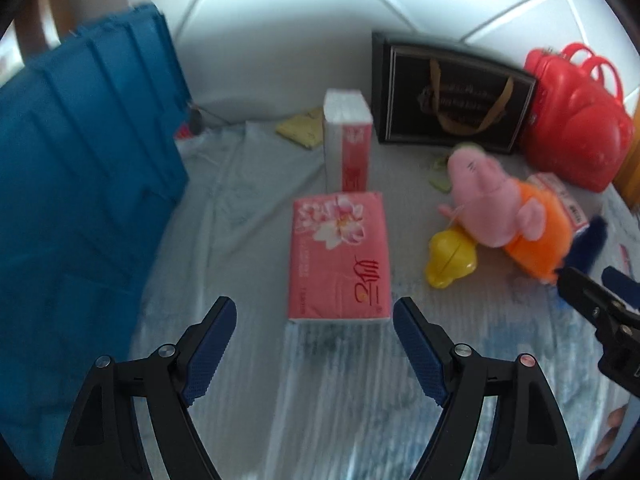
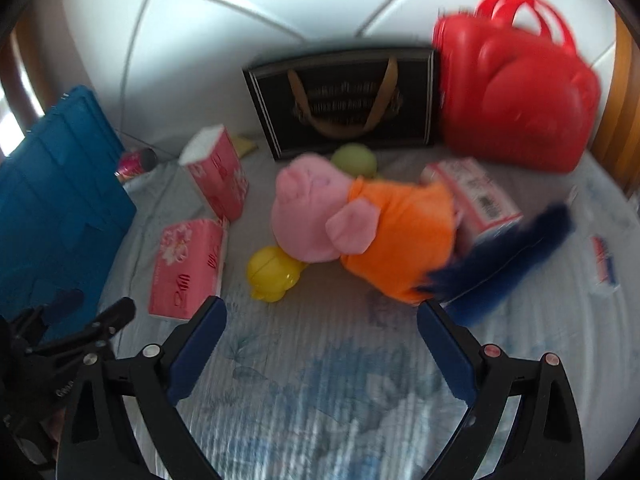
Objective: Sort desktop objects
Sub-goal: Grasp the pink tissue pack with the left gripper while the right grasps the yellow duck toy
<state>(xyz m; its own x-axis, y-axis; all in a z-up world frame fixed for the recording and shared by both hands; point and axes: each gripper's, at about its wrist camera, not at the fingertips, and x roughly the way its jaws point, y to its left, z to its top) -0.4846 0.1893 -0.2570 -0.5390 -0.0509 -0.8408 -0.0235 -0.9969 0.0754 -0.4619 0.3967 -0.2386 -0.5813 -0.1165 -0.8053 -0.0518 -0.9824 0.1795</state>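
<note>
A blue crate (image 1: 80, 184) filled the left of the left wrist view, its ribbed side toward the camera and its inside hidden. At the upper right of that view a black gift bag (image 1: 452, 96) with tan handles stood against the white wall, touching a red plastic handbag (image 1: 576, 120) beside it; what either held could not be told. On the pale printed sheet (image 1: 340, 392), a pink tissue pack (image 1: 340, 256) lay flat at centre frame, with a second tissue pack (image 1: 348, 144) standing upright just behind it. To the right lay a pink plush pig (image 1: 504, 208) in an orange dress, a yellow toy (image 1: 450, 260) touching its snout. The left gripper (image 1: 314, 312) was spread wide and empty, just short of the flat pack. In the right wrist view the right gripper (image 2: 322, 316) was likewise spread and empty, near the pig's dark blue legs (image 2: 504, 256).
</note>
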